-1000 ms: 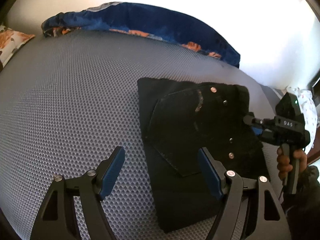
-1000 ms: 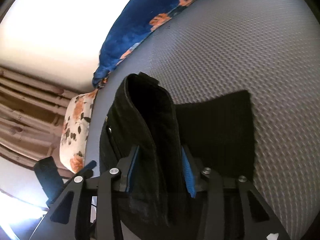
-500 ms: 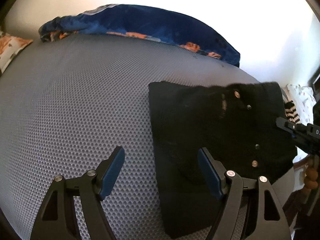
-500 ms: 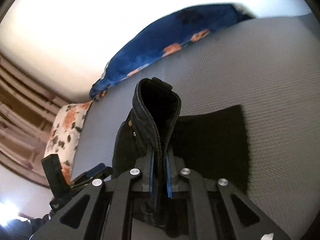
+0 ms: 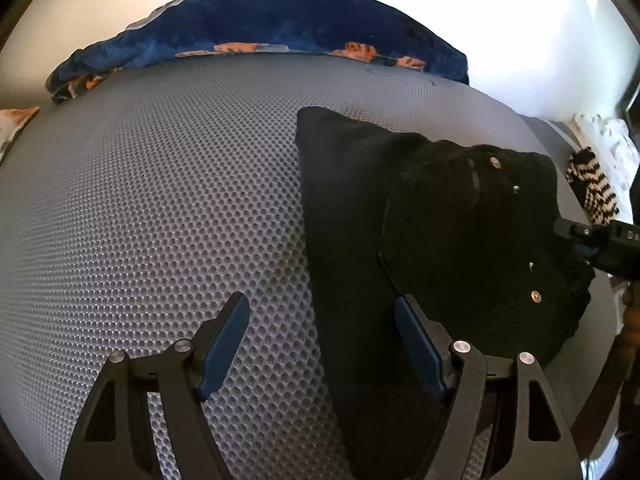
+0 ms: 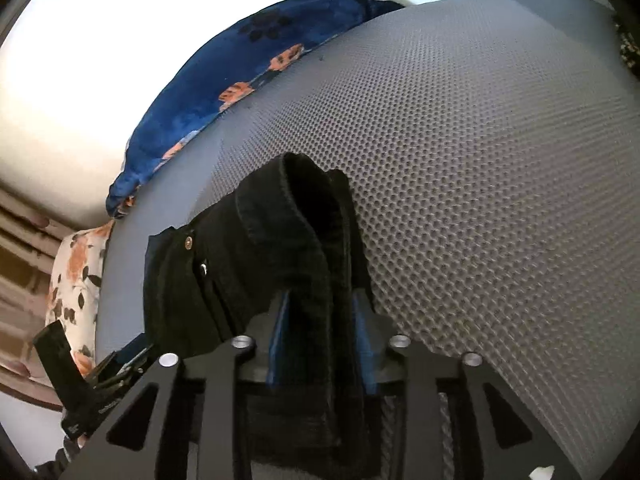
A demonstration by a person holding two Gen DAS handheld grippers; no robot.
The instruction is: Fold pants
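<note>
Black pants (image 5: 440, 232) folded on grey mattress (image 5: 160, 200), waistband end lifted between right gripper (image 6: 320, 320) pads, jaws opening. Left gripper (image 5: 320, 344) wide apart, empty, above pants' near edge. Probably thick, soft, fairly heavy denim; best gripped at waistband or hem.

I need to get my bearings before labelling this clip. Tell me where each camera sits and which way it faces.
Left wrist: on the left hand-held gripper, facing down at the grey mattress and black pants; its own open fingers and the right hand-held gripper show.
Right wrist: on the right hand-held gripper, jaws opening around the pants' lifted edge; the left tool shows lower left.
Shared: pants, mattress, blue blanket.
</note>
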